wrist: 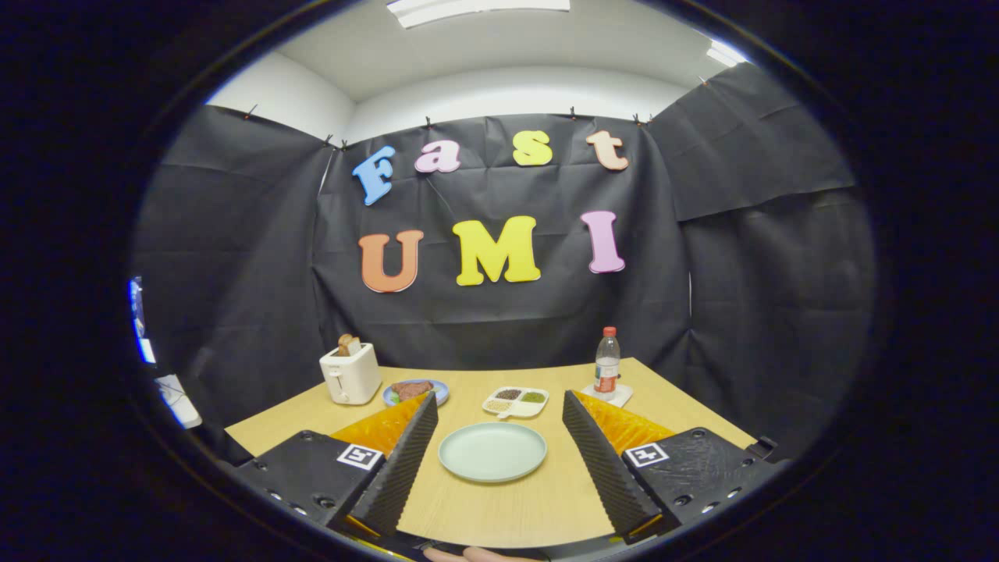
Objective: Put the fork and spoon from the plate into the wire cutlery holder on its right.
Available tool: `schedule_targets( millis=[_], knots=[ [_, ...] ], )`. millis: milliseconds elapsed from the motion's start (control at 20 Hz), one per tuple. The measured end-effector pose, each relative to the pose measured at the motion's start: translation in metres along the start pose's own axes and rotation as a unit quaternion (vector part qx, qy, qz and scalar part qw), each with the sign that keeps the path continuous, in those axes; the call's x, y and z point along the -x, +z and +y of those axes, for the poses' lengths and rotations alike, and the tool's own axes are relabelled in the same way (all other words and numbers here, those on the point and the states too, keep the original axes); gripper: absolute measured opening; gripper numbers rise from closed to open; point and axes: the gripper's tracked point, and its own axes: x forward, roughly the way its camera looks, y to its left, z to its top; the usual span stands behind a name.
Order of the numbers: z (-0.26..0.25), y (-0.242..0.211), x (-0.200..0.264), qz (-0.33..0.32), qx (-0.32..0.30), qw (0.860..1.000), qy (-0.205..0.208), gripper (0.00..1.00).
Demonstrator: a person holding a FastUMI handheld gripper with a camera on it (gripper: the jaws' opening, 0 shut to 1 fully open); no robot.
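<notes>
Black cloth walls close in a booth around a light wooden tabletop (499,507) under a white ceiling. Farthest left on the tabletop stands a cream two-slot toaster (350,375) with a slice of toast sticking up from its top. Just beside it on the right lies a small blue plate (437,388) carrying brown meat, partly hidden behind the left finger. Further right sits a white divided dish (516,402) with dark, pale and green portions in its compartments. Nearer the camera, a round, pale green plate (492,452) lies flat between the two fingers, with nothing resting on it; no fork, spoon or wire holder can be made out. The gripper (498,415) hovers above the tabletop with its fingers spread wide apart, gripping nothing. Beyond the right finger, a clear plastic bottle with a red cap (606,361) stands upright on a white square coaster (608,394) near the far right corner.
</notes>
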Motion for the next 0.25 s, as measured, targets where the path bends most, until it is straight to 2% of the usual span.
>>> schedule_targets(
  millis=[250],
  knots=[
    [-0.0016,0.0074,0.0075,-0.022,0.018,1.0,-0.009,0.97]
  ],
)
